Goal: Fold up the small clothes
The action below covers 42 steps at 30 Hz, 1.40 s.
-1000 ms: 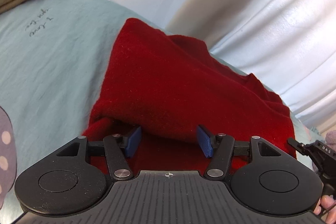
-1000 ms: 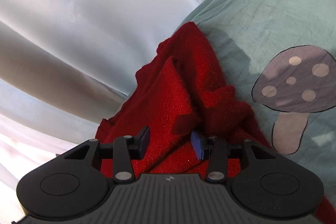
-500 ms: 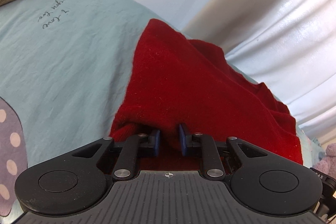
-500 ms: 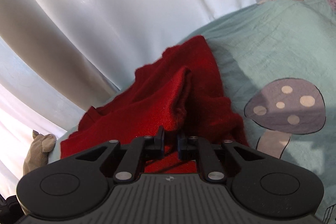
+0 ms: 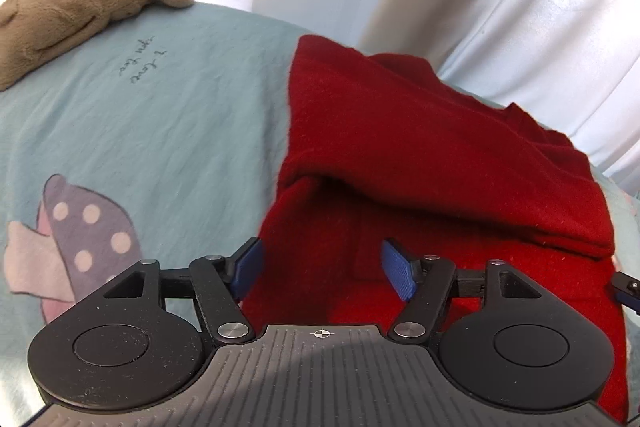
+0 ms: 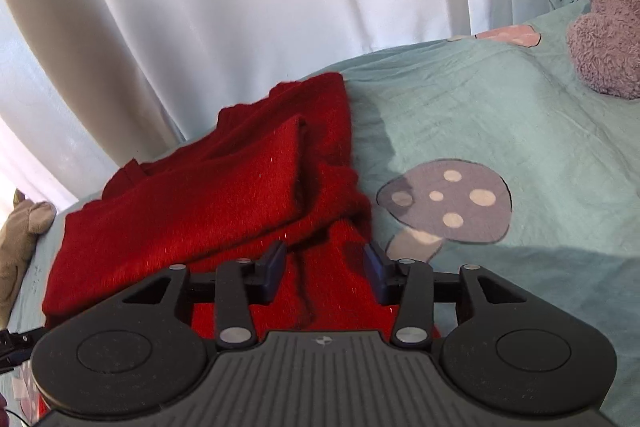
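A red knitted garment [image 5: 420,163] lies on the pale blue sheet [image 5: 160,131], its far half folded forward so a thick doubled edge crosses the middle. My left gripper [image 5: 322,269] hovers over the near left part of it, jaws opening, blue pads clear of the cloth. From the right wrist view the same red garment [image 6: 208,195] shows its folded flap. My right gripper [image 6: 324,265] stands over the near right edge, jaws opening, with nothing pinched between them.
A brown plush toy [image 5: 80,7] lies at the far left of the sheet, and a purple plush toy [image 6: 600,19] sits at the far right. White curtains [image 6: 260,7] hang behind the bed. Mushroom prints [image 6: 444,203] mark the sheet.
Both grippers closed on the folded edge of the red garment half a second ago, then let it go and drew back. The fold now lies flat on the garment.
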{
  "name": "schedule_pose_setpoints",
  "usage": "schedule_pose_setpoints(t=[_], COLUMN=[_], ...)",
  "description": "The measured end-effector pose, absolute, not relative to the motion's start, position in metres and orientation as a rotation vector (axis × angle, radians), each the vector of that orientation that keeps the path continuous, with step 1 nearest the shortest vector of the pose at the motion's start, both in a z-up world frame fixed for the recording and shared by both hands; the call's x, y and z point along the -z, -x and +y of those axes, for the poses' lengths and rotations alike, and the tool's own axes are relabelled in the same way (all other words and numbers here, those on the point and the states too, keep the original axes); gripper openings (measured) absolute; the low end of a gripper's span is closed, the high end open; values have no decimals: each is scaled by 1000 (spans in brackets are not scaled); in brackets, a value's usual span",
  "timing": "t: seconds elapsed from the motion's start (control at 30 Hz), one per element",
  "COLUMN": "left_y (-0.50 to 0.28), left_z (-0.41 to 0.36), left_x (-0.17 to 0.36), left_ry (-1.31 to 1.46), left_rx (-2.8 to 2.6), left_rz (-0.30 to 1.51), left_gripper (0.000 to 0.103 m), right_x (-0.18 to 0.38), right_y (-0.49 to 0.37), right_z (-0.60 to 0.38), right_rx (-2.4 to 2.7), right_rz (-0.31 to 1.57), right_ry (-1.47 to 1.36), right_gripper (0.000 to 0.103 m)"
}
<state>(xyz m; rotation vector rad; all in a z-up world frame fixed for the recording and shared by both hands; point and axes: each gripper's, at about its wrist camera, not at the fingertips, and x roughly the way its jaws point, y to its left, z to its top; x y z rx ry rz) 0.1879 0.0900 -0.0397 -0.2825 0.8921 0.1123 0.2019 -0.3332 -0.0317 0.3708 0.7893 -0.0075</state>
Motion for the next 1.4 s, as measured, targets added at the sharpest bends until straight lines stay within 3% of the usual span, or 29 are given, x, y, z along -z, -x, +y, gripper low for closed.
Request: schedule_pose_setpoints(t=[0.13,0.27,0.5,0.83,0.97,1.03,1.1,1.13,1.27,1.4], left_y=[-161,-126,-80,-48,-45,-42,-40,-38,-32,-27], left_z=[94,104,131,143,145,147,151,153,163,164], left_x=[39,36,44,51,51,49,50,51,56,62], left_ry=[257,286,392,458,448,446,448,456,551,647], left_rx=[-140,-131,-116,-31,-30,-14,-18,-27,25,114], left_rz=[906,929,1091,1161,1178,1178,1185,1193,1207,1219], left_gripper=[85,95,95,54,22,21,21,30,46,48], right_x=[41,35,31,48,51,53,54,55,57,57], right_y=[-171,-134,-68,-22,-17,-16,-17,-17,-15,-16], right_z=[-335,-339,-363,-408,-416,-416,-416,-416,-417,-418], right_rx=[-11,-48,-44,-79,-119,-136,-148,-151,-156,-166], right_rz=[851,853,905,963,961,958,960,961,961,982], right_ry=[-335,-341,-250,-482,-567,-590,-604,-616,-630,-638], right_gripper=[50,66,67,66,66,64,53,51,51,53])
